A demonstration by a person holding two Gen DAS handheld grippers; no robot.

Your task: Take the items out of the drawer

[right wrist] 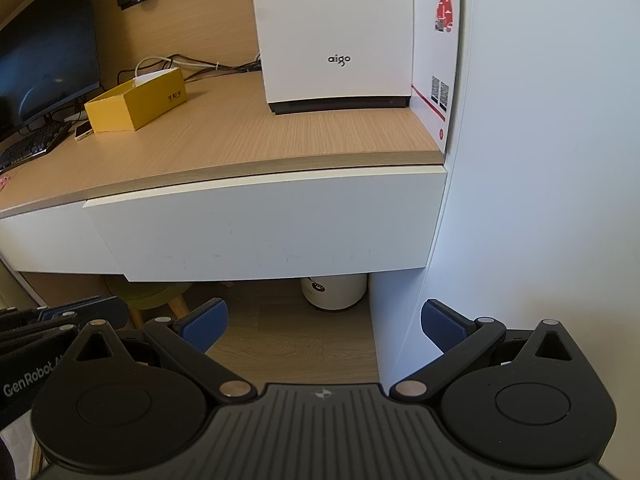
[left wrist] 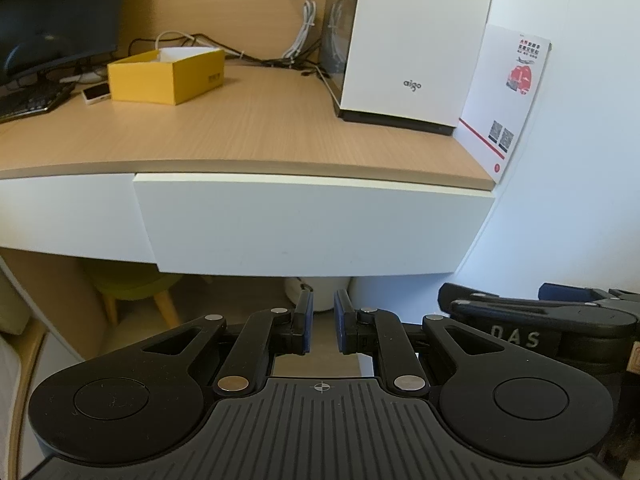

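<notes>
A white drawer front hangs under the wooden desk top, right in front of both grippers; it also shows in the right wrist view as the drawer front. It stands slightly proud of the neighbouring front, and its inside is hidden. My left gripper sits just below the drawer's bottom edge, blue pads nearly together with only a narrow gap and nothing between them. Lower and a little to the right, my right gripper is open wide and empty.
On the desk stand a yellow open box, a white aigo unit, a leaflet against the white wall, cables, a monitor and a keyboard. Under the desk are a green stool and a white bin.
</notes>
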